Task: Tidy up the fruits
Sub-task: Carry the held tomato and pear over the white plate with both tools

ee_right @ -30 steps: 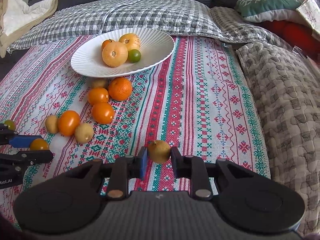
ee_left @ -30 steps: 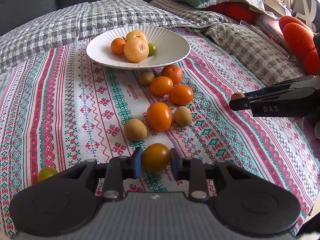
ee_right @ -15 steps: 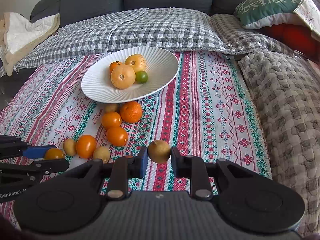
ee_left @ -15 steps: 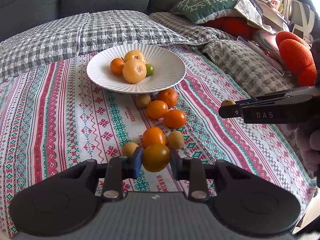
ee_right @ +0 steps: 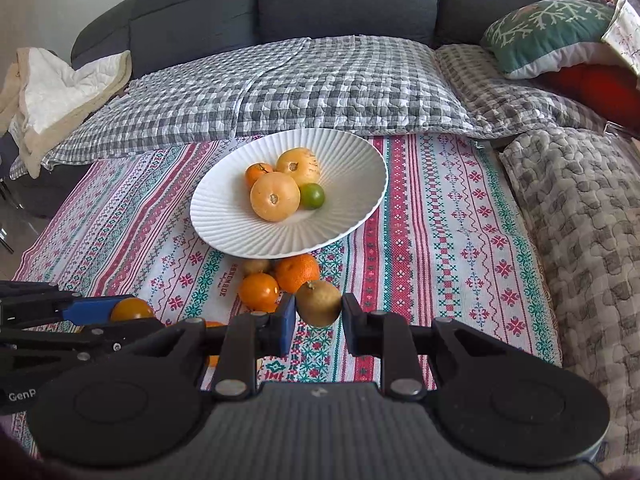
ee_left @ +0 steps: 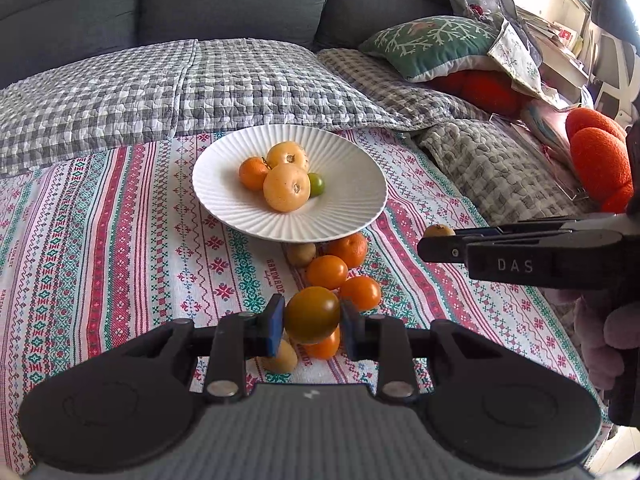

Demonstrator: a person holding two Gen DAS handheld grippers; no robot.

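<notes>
My left gripper point(ee_left: 312, 318) is shut on an orange-green tomato point(ee_left: 312, 314), held above the patterned cloth in front of the white ribbed plate point(ee_left: 344, 216). My right gripper point(ee_right: 319, 312) is shut on a small brown fruit point(ee_right: 319, 303), also lifted, to the right of the left one. The plate point(ee_right: 344, 224) holds two yellow fruits, a small orange and a green lime point(ee_right: 312, 196). Several orange and brown fruits point(ee_left: 327, 272) lie on the cloth just in front of the plate. The right gripper also shows in the left wrist view point(ee_left: 434, 236), and the left gripper in the right wrist view point(ee_right: 120, 314).
The striped embroidered cloth point(ee_right: 452, 240) covers a bed. A grey checked quilt point(ee_right: 300, 88) lies behind the plate, with a dark sofa back beyond. A green pillow point(ee_right: 560, 36) and orange plush point(ee_left: 596, 160) sit at the right. A white blanket point(ee_right: 60, 92) lies at the left.
Both grippers have risen and moved toward the plate with their fruits held. The loose fruits on the cloth now sit close under the fingers.
</notes>
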